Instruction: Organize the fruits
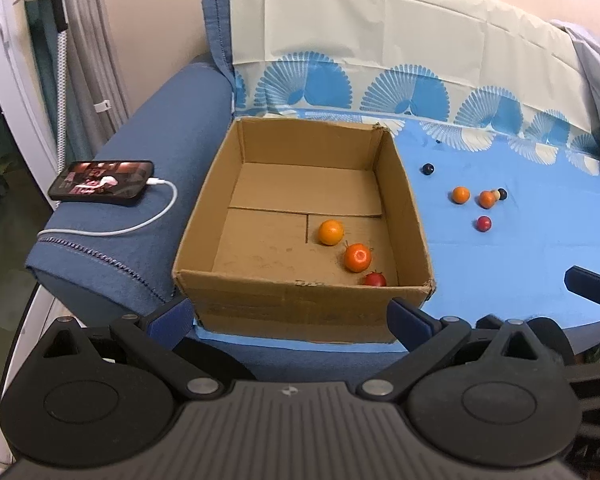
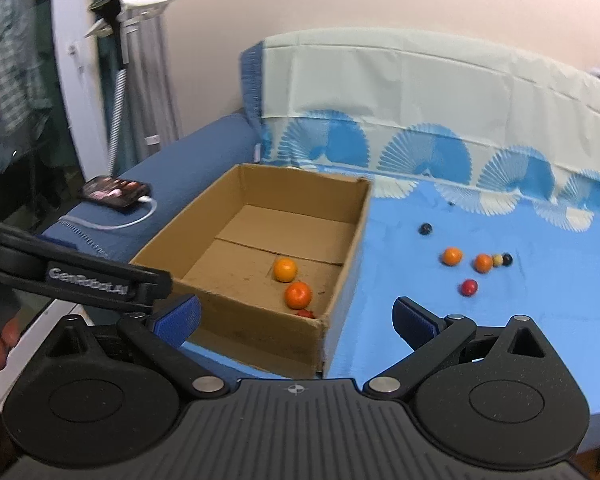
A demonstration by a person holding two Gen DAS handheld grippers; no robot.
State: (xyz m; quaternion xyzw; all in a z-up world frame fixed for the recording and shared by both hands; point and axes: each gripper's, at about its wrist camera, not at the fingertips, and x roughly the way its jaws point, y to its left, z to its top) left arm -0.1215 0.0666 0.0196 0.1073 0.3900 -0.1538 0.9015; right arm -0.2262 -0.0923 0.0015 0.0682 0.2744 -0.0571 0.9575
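Small round fruits, two orange [image 1: 331,232] and one red [image 1: 375,279], lie in the open brown cardboard box [image 1: 284,304] on the blue patterned cloth [image 1: 520,264]; more fruits [image 1: 460,195] sit scattered well right of it; left gripper [image 1: 288,316] and right gripper [image 2: 296,318] hover, fingers spread, empty.

Blue-sheeted sofa seat [image 1: 500,264] bears cardboard box [image 1: 300,304]; loose fruits [image 1: 460,195] right of it.
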